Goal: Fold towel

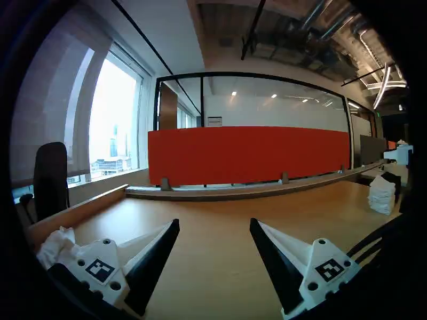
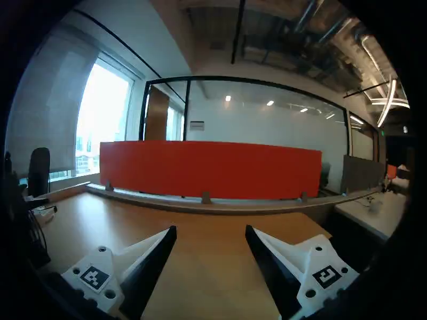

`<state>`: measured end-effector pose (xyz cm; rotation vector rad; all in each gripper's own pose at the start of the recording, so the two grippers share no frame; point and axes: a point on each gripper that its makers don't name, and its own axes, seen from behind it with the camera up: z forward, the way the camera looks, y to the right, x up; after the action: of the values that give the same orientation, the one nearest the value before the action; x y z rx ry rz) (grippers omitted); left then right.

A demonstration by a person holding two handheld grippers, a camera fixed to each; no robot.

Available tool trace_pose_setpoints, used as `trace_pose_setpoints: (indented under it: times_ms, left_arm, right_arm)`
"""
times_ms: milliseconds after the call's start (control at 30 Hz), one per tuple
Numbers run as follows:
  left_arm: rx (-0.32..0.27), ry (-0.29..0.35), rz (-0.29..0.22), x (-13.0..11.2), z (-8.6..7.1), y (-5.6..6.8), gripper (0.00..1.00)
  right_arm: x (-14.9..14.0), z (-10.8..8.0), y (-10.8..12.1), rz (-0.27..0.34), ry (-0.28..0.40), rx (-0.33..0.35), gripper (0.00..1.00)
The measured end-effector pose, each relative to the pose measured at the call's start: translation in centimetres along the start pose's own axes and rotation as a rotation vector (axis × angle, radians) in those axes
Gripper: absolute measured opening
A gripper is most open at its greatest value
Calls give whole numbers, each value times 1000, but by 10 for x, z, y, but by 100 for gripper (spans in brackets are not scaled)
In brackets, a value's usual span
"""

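In the left gripper view my left gripper stands open above the wooden table, nothing between its fingers. A crumpled white towel lies at the table's left edge, just beside the left finger. A stack of folded white towels sits far right on the table. In the right gripper view my right gripper is open too, over bare wooden table, holding nothing.
A red divider panel runs along the table's far edge, also red panel. A black chair stands at the left by the window. Another desk lies to the right, with cables and dark gear at the left.
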<state>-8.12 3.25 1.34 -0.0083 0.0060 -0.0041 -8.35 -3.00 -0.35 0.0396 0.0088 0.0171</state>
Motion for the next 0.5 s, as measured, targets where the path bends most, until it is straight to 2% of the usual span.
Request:
trace_pose_setpoints:
  times_ms: [267, 500]
  left_arm:
    - [11, 12, 3, -11, -2, 2, 98]
    - [31, 20, -5, -17, -4, -12, 98]
  right_arm:
    - [-4, 1, 4, 6, -11, -11, 100]
    - [-7, 1, 2, 8, -12, -10, 100]
